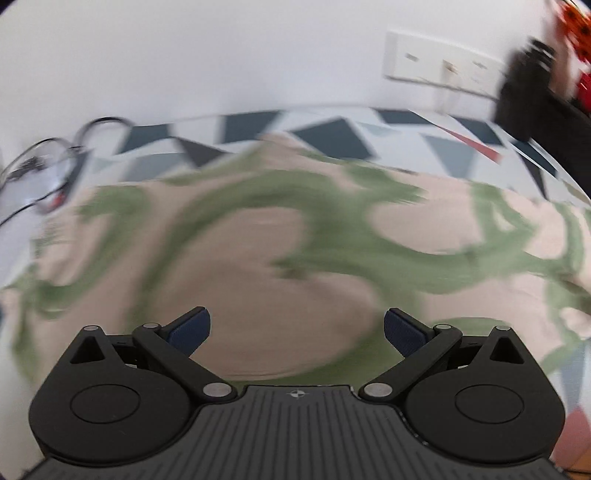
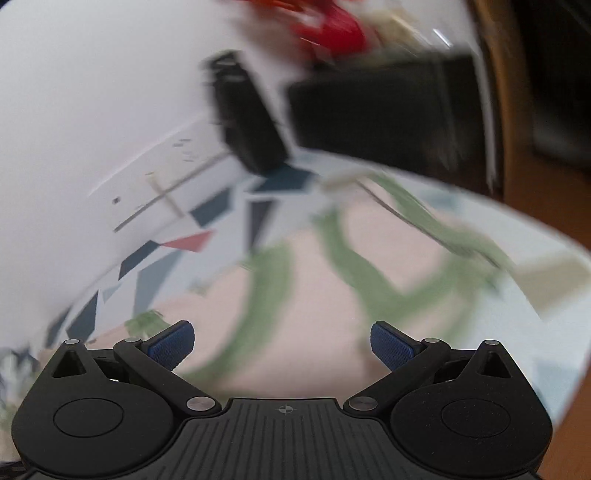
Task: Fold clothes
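A beige garment with a green leaf pattern [image 1: 258, 236] lies spread over the table; it also shows in the right wrist view [image 2: 314, 295]. Both views are motion-blurred. My left gripper [image 1: 297, 326] hovers above the garment's near part, jaws wide open and empty. My right gripper [image 2: 282, 341] is also wide open and empty above the garment, near its left side by the wall.
The table has a white cloth with dark geometric shapes [image 1: 332, 136]. A white wall with a socket panel [image 1: 439, 61] stands behind. Cables [image 1: 48, 166] lie at the far left. Black boxes [image 2: 384, 118] and a red object [image 2: 332, 29] sit at the table's far right.
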`<state>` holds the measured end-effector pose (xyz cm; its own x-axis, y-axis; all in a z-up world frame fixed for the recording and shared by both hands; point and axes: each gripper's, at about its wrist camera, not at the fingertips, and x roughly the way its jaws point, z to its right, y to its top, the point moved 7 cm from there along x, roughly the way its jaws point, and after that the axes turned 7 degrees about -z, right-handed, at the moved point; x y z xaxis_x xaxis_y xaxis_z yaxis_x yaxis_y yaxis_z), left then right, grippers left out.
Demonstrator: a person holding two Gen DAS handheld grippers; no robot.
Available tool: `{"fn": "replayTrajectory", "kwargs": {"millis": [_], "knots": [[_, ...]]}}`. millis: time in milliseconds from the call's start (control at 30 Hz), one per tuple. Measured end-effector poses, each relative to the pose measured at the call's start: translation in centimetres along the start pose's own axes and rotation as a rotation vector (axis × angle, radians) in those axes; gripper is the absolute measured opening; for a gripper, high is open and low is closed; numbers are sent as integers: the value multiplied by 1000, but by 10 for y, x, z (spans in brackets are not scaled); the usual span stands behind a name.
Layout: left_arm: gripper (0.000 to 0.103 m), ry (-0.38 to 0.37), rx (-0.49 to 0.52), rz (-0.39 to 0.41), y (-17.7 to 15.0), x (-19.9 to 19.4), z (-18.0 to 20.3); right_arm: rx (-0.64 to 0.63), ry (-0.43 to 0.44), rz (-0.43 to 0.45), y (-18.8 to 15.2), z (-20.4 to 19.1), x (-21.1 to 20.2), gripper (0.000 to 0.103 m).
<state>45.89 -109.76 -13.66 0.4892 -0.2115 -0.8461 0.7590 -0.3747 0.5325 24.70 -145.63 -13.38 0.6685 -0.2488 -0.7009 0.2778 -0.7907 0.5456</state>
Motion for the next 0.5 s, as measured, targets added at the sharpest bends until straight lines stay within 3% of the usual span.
{"fn": "replayTrajectory", "kwargs": {"millis": [100, 200, 400, 500], "knots": [[102, -3, 31, -34, -1, 12, 28, 73, -31, -1, -6, 44, -12, 98], [103, -6, 24, -71, -2, 23, 40, 152, -29, 18, -2, 75, -9, 89], [103, 4, 2, -76, 2, 26, 52, 183, 21, 64, 28, 94, 10, 76], [103, 4, -23, -82, 1, 26, 52, 190, 31, 82, 42, 97, 21, 75]]}}
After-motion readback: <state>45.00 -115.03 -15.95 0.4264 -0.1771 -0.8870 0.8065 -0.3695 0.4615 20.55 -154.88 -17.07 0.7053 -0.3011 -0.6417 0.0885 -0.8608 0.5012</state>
